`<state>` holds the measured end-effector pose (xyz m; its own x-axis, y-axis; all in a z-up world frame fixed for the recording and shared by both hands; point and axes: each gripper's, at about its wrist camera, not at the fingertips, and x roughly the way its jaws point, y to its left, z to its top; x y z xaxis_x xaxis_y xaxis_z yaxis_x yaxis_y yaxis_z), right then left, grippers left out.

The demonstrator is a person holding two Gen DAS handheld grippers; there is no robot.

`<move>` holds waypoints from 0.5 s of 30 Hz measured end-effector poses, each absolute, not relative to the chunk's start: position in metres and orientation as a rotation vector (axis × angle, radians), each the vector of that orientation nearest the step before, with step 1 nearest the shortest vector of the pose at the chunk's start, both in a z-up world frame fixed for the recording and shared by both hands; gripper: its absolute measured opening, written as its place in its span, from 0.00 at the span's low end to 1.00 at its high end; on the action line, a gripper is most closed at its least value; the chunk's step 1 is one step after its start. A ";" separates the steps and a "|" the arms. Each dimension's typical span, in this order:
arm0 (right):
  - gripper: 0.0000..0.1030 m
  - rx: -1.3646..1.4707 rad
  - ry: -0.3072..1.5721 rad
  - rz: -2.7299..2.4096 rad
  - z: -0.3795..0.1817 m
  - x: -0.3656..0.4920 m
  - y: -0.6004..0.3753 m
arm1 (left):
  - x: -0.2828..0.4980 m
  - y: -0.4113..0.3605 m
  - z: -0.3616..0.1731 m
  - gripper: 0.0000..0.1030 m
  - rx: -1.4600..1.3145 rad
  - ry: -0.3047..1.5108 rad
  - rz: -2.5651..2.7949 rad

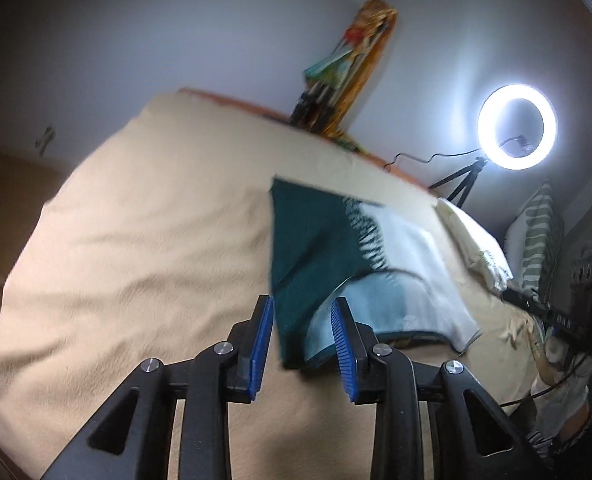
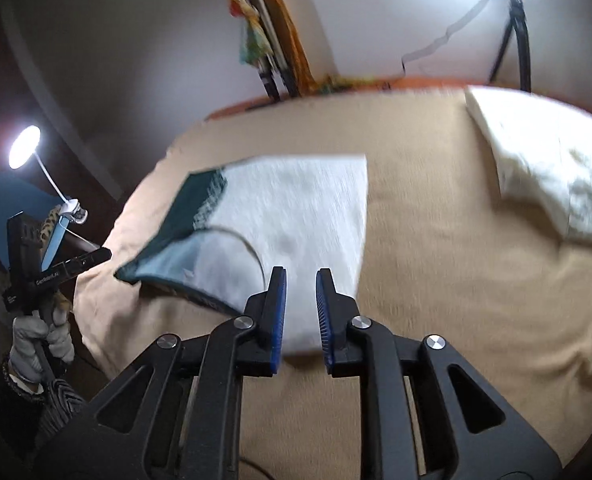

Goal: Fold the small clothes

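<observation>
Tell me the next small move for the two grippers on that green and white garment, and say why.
Probably ease both grippers down and close on the garment's near edge. The left gripper stands open around the green corner, the right gripper open over the white corner, neither pinching cloth. The garment lies flat on the tan blanket.

Teal-white garment (image 2: 296, 216) flat on bed

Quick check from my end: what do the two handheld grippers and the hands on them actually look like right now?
Both match: the left gripper and right gripper have matte black linkage arms with triangular cut-outs, silver round pivot bolts and ribbed blue fingers. Seen from the right wrist, the left unit has a black body with white lettering, too blurred to read, held by a hand in a pale grey glove. A dark cable trails below it.
</observation>
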<state>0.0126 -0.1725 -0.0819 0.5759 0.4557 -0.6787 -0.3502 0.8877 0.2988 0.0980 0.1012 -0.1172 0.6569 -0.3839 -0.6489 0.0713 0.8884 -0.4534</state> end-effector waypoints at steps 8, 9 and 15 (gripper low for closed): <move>0.16 0.104 0.879 0.583 -0.080 0.105 -0.094 | 0.123 0.070 -0.123 0.29 -0.364 0.852 -0.285; 0.16 0.092 0.893 0.582 -0.086 0.117 -0.084 | 0.126 0.069 -0.125 0.29 -0.361 0.858 -0.284; 0.16 0.020 0.953 0.526 -0.125 0.160 -0.049 | 0.134 0.072 -0.133 0.29 -0.356 0.880 -0.265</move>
